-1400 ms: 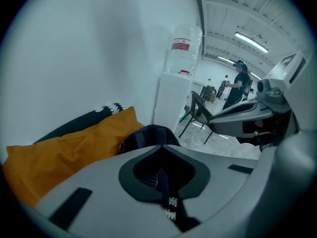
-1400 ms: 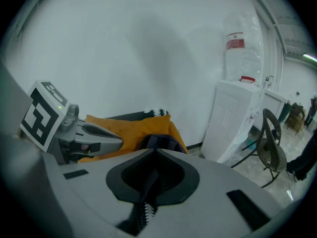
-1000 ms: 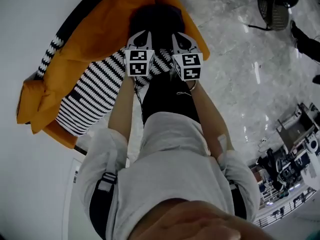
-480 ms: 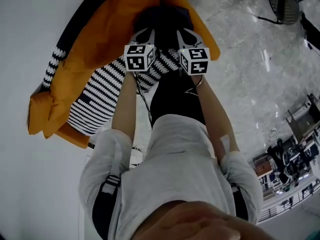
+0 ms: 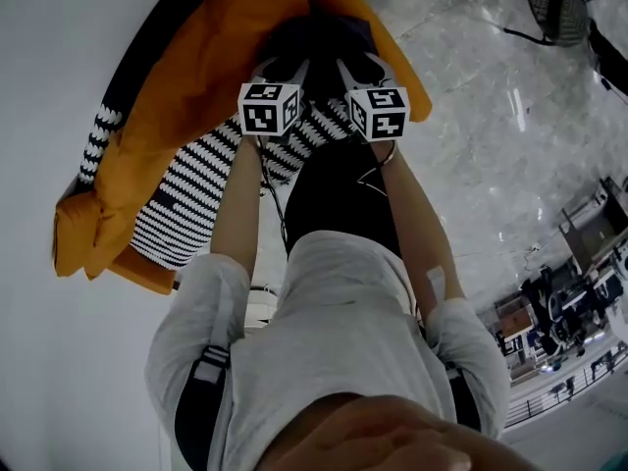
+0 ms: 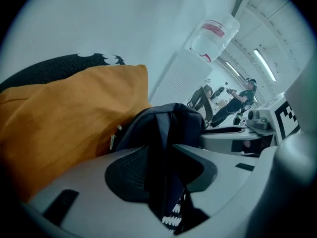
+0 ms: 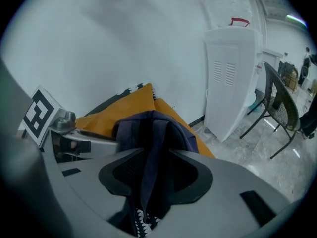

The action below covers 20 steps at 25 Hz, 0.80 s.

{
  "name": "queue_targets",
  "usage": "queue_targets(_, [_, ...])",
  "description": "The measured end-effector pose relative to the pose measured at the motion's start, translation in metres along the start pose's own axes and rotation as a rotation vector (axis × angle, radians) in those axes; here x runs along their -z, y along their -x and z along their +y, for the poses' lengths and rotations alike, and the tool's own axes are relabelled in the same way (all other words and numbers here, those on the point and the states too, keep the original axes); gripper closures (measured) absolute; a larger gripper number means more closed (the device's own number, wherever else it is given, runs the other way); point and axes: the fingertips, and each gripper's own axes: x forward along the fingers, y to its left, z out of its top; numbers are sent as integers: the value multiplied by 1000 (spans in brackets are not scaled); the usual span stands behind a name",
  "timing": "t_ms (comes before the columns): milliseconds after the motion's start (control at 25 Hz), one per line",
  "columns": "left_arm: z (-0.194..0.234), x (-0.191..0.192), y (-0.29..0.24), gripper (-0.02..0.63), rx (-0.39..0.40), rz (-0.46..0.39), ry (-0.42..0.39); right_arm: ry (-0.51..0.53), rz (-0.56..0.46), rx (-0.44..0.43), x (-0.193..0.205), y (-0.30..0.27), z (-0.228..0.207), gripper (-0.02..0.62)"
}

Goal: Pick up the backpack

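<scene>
A dark navy backpack (image 5: 324, 39) rests on an orange cushion (image 5: 196, 86). My left gripper (image 5: 283, 69) and right gripper (image 5: 355, 67) are side by side at its near top edge. In the left gripper view a backpack strap (image 6: 159, 148) hangs between the pads, and the jaws are opening and stand off it. The right gripper view shows the same: its strap (image 7: 148, 152) runs loosely between jaws that are opening. The backpack's body (image 6: 171, 115) (image 7: 148, 123) bulges just beyond both grippers (image 6: 161, 165) (image 7: 151, 175).
A black-and-white striped cushion (image 5: 191, 199) lies on the orange one, against a white wall (image 5: 59, 57). A white water dispenser (image 7: 233, 73) stands by the wall, a mesh chair (image 7: 280, 108) beside it on the marble floor (image 5: 491, 145). People are far off (image 6: 245, 95).
Both grippers have sunk toward the orange cushion with the backpack. Their fingers now stand wider apart round the straps than a second ago.
</scene>
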Motion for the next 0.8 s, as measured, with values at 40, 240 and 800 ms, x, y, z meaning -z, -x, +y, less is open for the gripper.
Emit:
queue_targets(40, [0, 0, -3, 471, 4, 1, 2, -2, 1, 0, 0, -3, -2, 440])
queue_targets(240, [1, -5, -14, 471, 30, 6, -8, -24, -2, -8, -4, -16, -8, 436])
queue_targets(800, [7, -11, -33, 471, 25, 3, -27, -39, 19, -18, -12, -29, -8, 448])
